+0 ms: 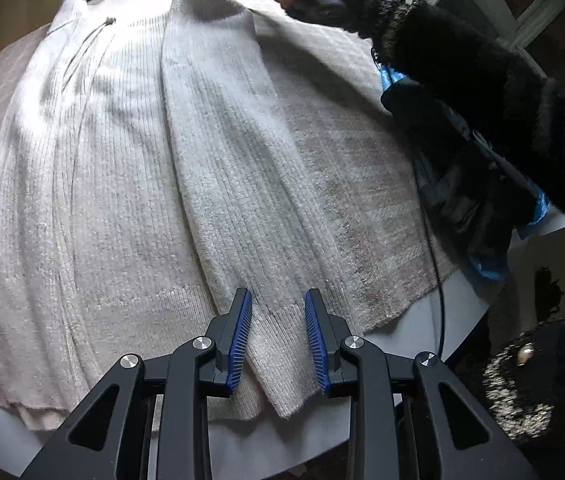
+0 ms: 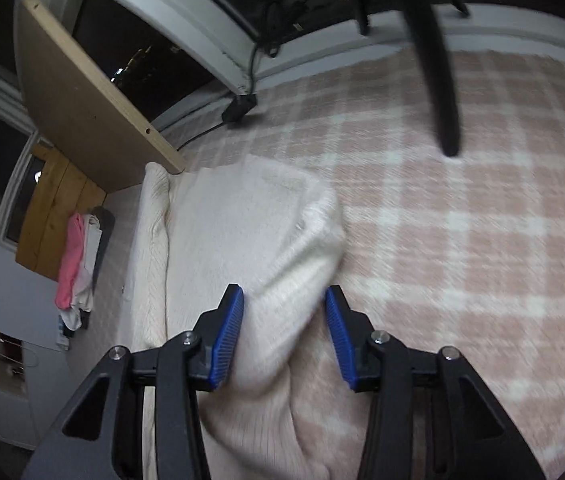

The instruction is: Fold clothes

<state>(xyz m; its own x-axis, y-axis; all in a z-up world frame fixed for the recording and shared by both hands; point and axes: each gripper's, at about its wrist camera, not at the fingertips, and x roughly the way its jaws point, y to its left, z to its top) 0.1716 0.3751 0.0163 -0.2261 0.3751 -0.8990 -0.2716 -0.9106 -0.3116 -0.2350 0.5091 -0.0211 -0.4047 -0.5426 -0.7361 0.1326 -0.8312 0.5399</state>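
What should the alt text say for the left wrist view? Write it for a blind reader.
The open left gripper straddles the cuff of a sleeve folded over a cream ribbed sweater on a pink plaid blanket. At upper right, a black-sleeved arm reaches towards the far end.

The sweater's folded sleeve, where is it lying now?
In the left wrist view, the sleeve lies lengthwise over the cream sweater, its cuff between the open left gripper.
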